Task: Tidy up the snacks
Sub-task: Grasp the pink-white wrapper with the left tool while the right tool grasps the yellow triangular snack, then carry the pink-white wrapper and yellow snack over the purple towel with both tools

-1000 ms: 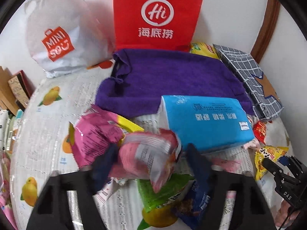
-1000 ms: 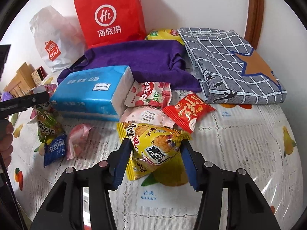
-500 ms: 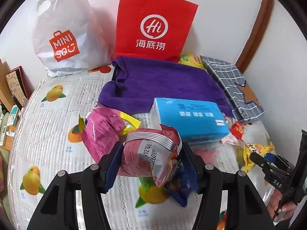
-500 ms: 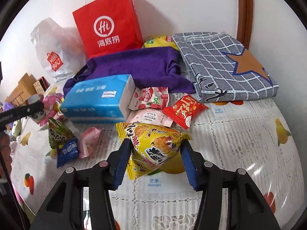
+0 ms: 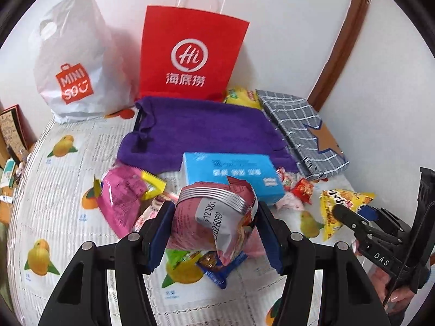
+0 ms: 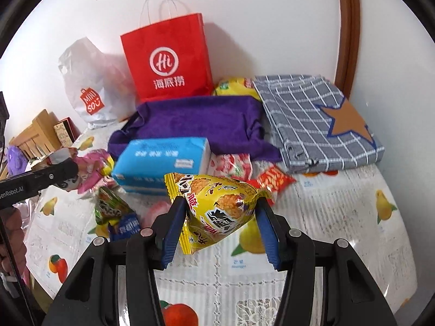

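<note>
My left gripper (image 5: 214,233) is shut on a pink snack packet (image 5: 214,222) and holds it above the table. My right gripper (image 6: 218,231) is shut on a yellow snack packet (image 6: 217,206), also lifted; that packet shows in the left wrist view (image 5: 342,206) too. On the table lie a magenta packet (image 5: 122,198), a green packet (image 6: 108,209), a blue packet (image 6: 126,226), a small red packet (image 6: 272,180) and a strawberry-print packet (image 6: 231,164). A red paper bag (image 5: 190,54) and a white Miniso bag (image 5: 73,62) stand at the back against the wall.
A blue tissue pack (image 5: 233,174) lies mid-table, in front of a purple towel (image 5: 201,133). A grey checked cloth (image 6: 315,119) lies at the right by the wall. A yellow bag (image 6: 233,87) sits behind the towel. Boxes (image 6: 43,130) stand off the table's left edge.
Both grippers have risen and pulled back from the table with their packets still held. More of the bags and wall shows now.
</note>
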Tool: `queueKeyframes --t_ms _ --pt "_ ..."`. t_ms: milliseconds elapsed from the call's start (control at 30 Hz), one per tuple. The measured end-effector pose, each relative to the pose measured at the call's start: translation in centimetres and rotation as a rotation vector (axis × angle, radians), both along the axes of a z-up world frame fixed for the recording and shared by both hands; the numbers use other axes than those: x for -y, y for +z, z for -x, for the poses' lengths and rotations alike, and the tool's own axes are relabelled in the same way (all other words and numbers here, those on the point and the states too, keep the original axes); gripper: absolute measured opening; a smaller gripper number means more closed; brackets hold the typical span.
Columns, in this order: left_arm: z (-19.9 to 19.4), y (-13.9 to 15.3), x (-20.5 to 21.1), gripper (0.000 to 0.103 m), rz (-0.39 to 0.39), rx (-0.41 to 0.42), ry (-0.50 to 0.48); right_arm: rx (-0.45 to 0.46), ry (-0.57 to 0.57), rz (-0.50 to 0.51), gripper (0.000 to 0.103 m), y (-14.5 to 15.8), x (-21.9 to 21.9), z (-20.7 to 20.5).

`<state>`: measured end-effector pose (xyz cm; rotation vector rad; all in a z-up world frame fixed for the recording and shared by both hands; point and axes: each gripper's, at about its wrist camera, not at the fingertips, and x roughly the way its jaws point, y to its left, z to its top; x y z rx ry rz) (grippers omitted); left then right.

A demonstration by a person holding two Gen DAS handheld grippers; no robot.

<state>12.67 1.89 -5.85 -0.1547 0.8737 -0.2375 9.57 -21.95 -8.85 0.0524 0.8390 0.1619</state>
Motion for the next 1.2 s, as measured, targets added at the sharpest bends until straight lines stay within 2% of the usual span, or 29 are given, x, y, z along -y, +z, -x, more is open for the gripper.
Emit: queueKeyframes --t_ms 267,533,767,1200 --pt "-2.0 2.0 0.2 0.058 -0.003 0.03 -0.012 0.022 0.016 -0.023 0.052 2.3 -1.5 -2.7" --pt "-6.1 3.2 -0.4 0.058 -0.023 0.035 -0.001 0.057 0.031 -0.003 0.052 4.1 -3.2 -8.1" --pt "-10.3 3.1 -0.6 0.058 -0.056 0.033 -0.002 0.07 0.042 0.002 0.052 4.6 -4.2 -13.0" --pt "-19.2 1.2 -1.2 0.058 -0.036 0.023 0.007 0.092 0.038 0.003 0.052 4.0 -3.7 -22.0"
